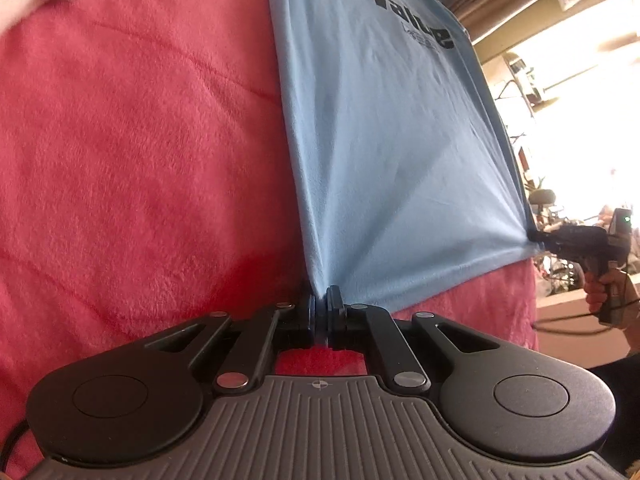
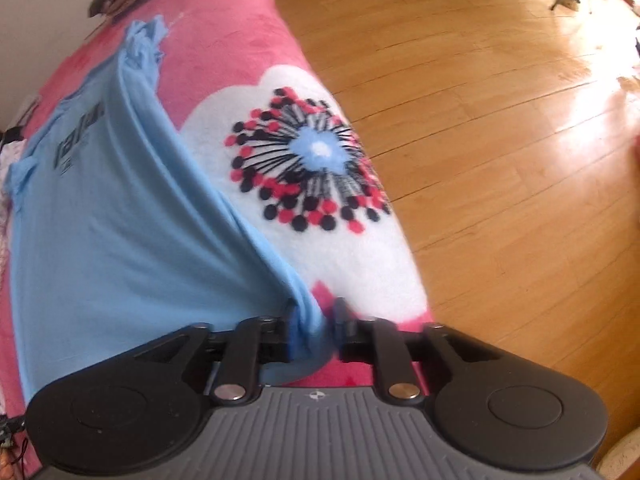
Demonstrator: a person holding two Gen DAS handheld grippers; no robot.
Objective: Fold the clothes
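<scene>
Here the light blue T-shirt (image 1: 380, 140), thin, limp and sure to sag, stretches ahead over the pink blanket (image 1: 140, 140), left gripper (image 1: 321, 300) clamped on one hem corner, right gripper (image 2: 314, 314) part-open around the other, best pinched at corners.

The left hand-held gripper (image 1: 321, 306) pinches a near corner of the light-blue printed T-shirt (image 1: 384, 140), stretched over the pink fleece blanket (image 1: 140, 160); the right hand-held gripper (image 1: 536, 237) clamps another corner at right.

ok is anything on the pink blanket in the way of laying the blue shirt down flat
Nothing visible. The light blue t-shirt hangs stretched between the left gripper and the right gripper, and the pink fleece blanket beside and below it shows only bare fabric.
</scene>
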